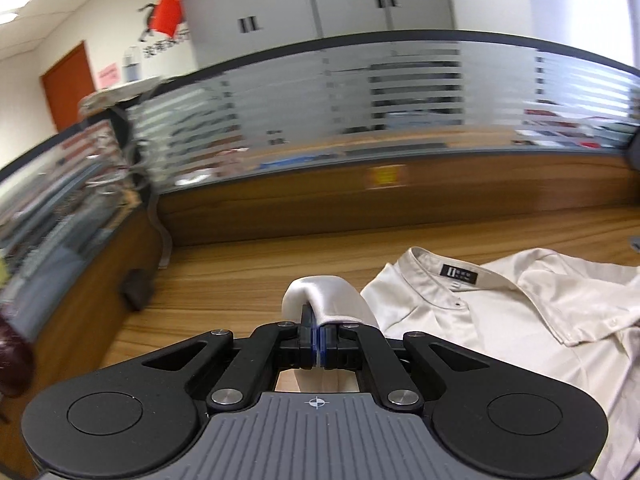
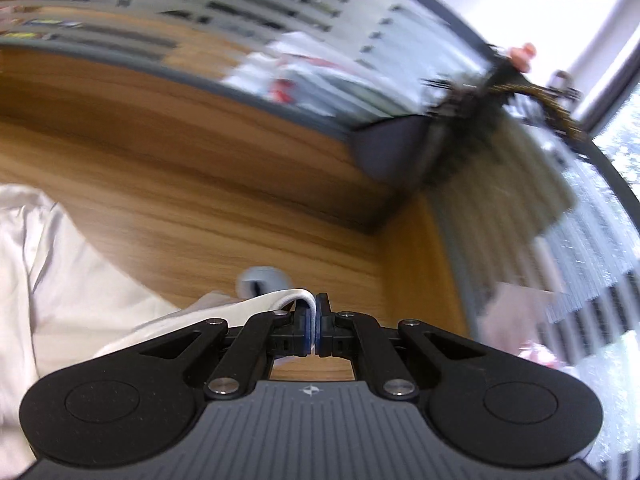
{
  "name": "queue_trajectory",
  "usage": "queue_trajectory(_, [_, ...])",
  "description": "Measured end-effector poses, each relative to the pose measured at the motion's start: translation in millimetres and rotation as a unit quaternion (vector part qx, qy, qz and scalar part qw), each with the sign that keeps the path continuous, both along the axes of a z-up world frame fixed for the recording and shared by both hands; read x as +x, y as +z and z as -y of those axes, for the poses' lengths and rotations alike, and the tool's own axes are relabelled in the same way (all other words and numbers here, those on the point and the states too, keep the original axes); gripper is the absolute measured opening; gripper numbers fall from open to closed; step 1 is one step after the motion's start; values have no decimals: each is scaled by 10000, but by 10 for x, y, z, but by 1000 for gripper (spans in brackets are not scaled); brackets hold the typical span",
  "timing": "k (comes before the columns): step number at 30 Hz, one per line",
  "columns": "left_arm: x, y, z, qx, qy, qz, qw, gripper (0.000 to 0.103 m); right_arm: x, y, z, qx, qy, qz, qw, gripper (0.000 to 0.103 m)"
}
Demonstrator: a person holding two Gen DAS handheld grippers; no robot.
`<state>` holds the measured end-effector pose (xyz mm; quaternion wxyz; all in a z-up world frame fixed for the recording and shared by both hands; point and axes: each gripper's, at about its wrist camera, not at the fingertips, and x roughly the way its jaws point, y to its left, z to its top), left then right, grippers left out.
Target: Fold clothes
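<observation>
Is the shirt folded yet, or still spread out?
Still spread: the shirt lies open on the desk, collar showing. Both the left gripper and right gripper pinch its fabric.

bright | window glare right | motion blur | fisheye-bent edges

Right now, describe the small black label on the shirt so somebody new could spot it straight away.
Start at the wooden desk and find the cream shirt spread across it. Follow its band collar to the inside back of the neck. There sits the black label, the only dark rectangle on the pale cloth.
</observation>
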<state>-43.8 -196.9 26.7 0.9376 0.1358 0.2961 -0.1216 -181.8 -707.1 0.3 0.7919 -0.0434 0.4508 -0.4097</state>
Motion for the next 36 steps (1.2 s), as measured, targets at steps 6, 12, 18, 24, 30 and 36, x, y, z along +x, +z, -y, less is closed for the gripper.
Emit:
queue_trajectory(6, [-83, -80, 357, -194, -196, -129, 9995, 4, -194, 141, 421, -72, -185, -94, 9998, 2])
queue_trajectory(12, [-34, -131, 366, -30, -54, -31, 10000, 4, -142, -9, 318, 388, 97, -295, 9988, 12])
queue_trajectory(18, [165, -85, 6, 239, 380, 99, 9989, 4, -32, -185, -131, 903, 342, -189, 9951, 33])
queue_trajectory(24, [439, -30, -444, 540, 736, 267, 9955, 4, 58, -296, -727, 1249, 507, -20, 9909, 42])
queue_trajectory(30, [729, 19, -903, 750, 906, 393, 9923, 4, 166, -302, -1443, 1570, 631, 273, 9852, 50])
queue_trajectory(36, [1014, -7, -1368, 817, 1002, 416, 9907, 4, 361, -417, -2205, 1961, 606, 377, 9780, 50])
